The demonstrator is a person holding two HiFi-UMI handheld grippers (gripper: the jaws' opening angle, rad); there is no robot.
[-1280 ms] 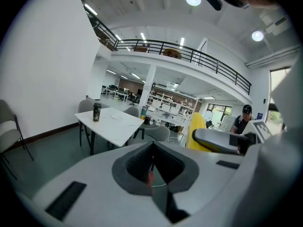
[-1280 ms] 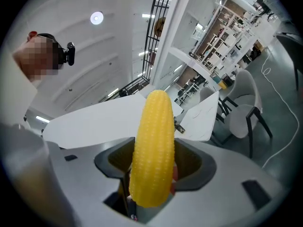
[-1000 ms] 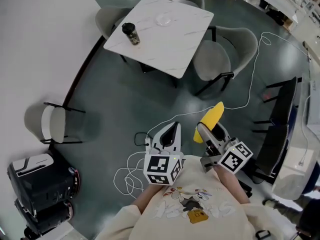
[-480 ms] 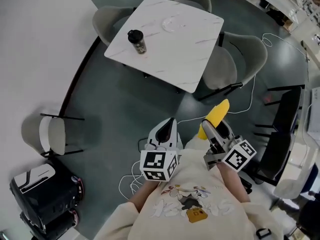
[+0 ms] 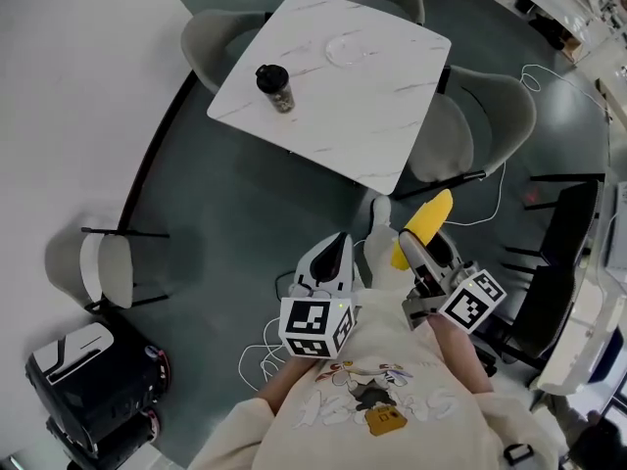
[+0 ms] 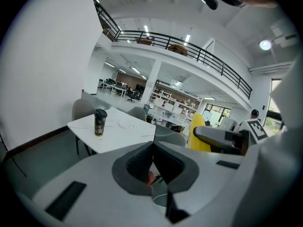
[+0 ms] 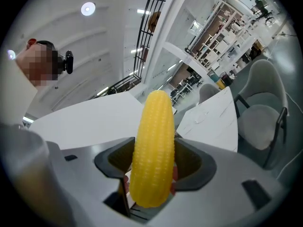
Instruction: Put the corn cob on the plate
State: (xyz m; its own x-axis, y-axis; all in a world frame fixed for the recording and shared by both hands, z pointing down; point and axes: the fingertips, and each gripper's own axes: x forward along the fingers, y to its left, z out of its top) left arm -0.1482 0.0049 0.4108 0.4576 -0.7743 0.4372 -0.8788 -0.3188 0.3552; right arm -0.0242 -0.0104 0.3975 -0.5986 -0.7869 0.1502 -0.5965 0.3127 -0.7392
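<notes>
Well short of the white marble table [image 5: 323,106] with its clear glass plate [image 5: 345,49], the right gripper [image 7: 151,167] pinches the yellow corn cob [image 7: 152,141] for carrying; the left gripper [image 6: 152,163] is pressed together, idle.

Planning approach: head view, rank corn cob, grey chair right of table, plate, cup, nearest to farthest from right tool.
1. Corn cob: in the right tool.
2. Grey chair: table's right side.
3. Plate and cup, on table: too close to call.
</notes>
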